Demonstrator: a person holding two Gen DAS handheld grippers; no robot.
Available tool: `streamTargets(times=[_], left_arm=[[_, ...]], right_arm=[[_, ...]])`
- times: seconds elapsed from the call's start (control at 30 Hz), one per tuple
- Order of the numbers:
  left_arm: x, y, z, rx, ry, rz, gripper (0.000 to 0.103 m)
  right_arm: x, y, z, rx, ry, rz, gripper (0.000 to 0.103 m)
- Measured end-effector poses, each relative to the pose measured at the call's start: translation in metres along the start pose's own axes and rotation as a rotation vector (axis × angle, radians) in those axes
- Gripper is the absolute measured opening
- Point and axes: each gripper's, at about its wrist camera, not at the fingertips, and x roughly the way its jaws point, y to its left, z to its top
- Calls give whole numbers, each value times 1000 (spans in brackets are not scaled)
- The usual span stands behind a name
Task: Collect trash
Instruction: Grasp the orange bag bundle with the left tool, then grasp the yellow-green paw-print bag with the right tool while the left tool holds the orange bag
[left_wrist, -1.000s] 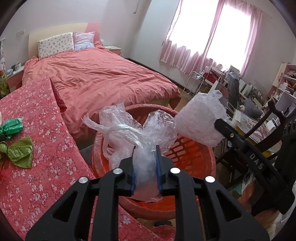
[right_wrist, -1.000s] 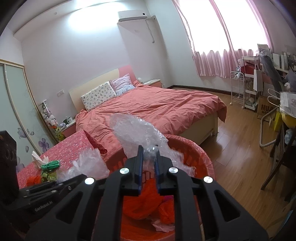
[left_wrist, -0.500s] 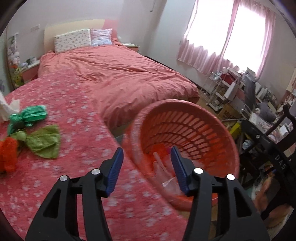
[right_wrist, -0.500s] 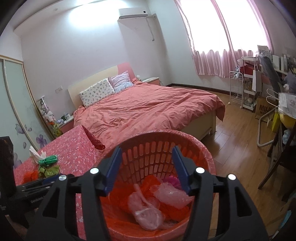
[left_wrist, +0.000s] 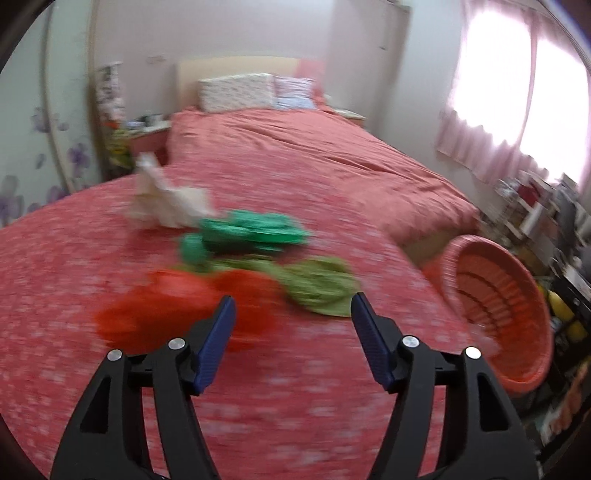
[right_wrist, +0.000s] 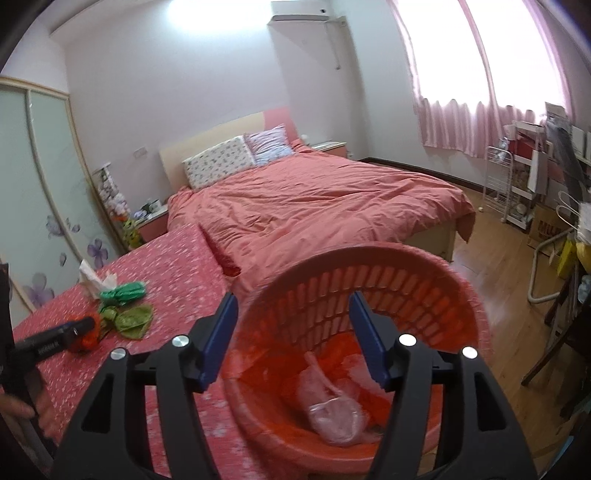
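My counter (left_wrist: 280, 413), draped in red floral cloth, carries the remaining trash: white paper (left_wrist: 166, 206), a green bag (left_wrist: 251, 232), an olive bag (left_wrist: 317, 284) and a red bag (left_wrist: 177, 310). The basket (right_wrist: 369, 288) beside it holds clear plastic (right_wrist: 332, 410). My left gripper (left_wrist: 291, 325) and right gripper (right_wrist: 291, 317), jaws just opened, hold nothing.

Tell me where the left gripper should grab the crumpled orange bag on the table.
Grip the orange bag across its raised, bunched middle, coming down from above and the near side. It lies crumpled on the tablecloth, directly ahead of the open left gripper, with the green bags behind it.
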Motion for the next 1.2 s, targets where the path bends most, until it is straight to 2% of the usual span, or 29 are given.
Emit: streamTargets(times=[0.07, 0.2, 0.37, 0.6, 0.67, 0.73, 0.8, 1.0, 1.2], left_arm=[[-1, 26, 3, -34, -5, 49, 65], [6, 60, 5, -85, 14, 100, 65], [17, 68, 1, -106, 51, 78, 65], [28, 65, -5, -78, 72, 73, 66], [25, 65, -7, -71, 64, 71, 62], [23, 68, -8, -70, 54, 66, 49], [17, 70, -8, -65, 37, 56, 41], [-4, 95, -7, -89, -15, 68, 36], [-30, 143, -9, -155, -62, 123, 35]], right_arm=[[2, 11, -2, -16, 12, 13, 62], [8, 33, -6, -50, 37, 33, 62], [13, 58, -8, -82, 63, 54, 62], [14, 87, -11, -137, 83, 78, 62], [16, 98, -13, -155, 89, 88, 62], [18, 109, -14, -169, 94, 98, 62], [19, 121, -15, -182, 99, 112, 62], [28, 163, -19, -230, 118, 163, 64], [56, 214, -23, -266, 168, 211, 64]])
